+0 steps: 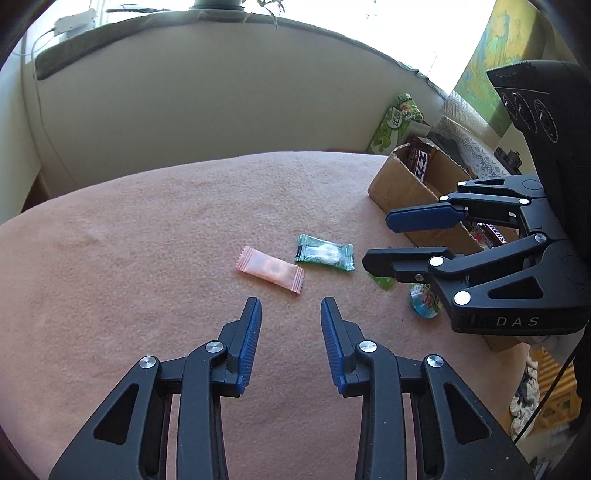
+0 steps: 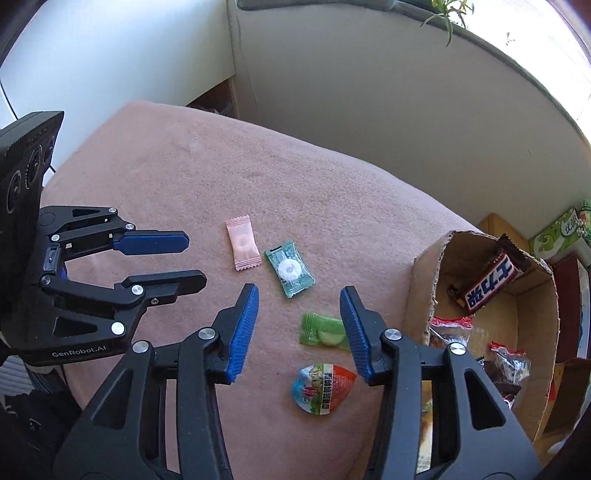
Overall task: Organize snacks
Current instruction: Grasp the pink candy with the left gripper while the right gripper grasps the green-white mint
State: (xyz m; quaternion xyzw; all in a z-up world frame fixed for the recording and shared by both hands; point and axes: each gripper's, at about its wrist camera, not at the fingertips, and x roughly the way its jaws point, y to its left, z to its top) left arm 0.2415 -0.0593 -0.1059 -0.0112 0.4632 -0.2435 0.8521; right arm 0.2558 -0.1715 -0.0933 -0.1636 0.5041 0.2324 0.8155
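Note:
Loose snacks lie on the pink blanket (image 1: 147,240): a pink candy packet (image 1: 270,269) (image 2: 243,243), a dark green mint packet (image 1: 325,253) (image 2: 290,268), a light green candy (image 2: 323,329) (image 1: 384,281) and a round jelly cup (image 2: 323,386) (image 1: 424,301). My left gripper (image 1: 291,310) (image 2: 194,254) is open and empty, just short of the pink packet. My right gripper (image 2: 299,301) (image 1: 375,240) is open and empty, above the light green candy. A cardboard box (image 2: 428,280) (image 1: 399,184) on the right holds a Snickers bar (image 2: 489,284) and other wrapped snacks.
A green snack bag (image 1: 397,123) leans behind the box against the beige wall. The blanket's edge drops off at the right, past the box. A window ledge with a plant (image 2: 448,14) runs behind.

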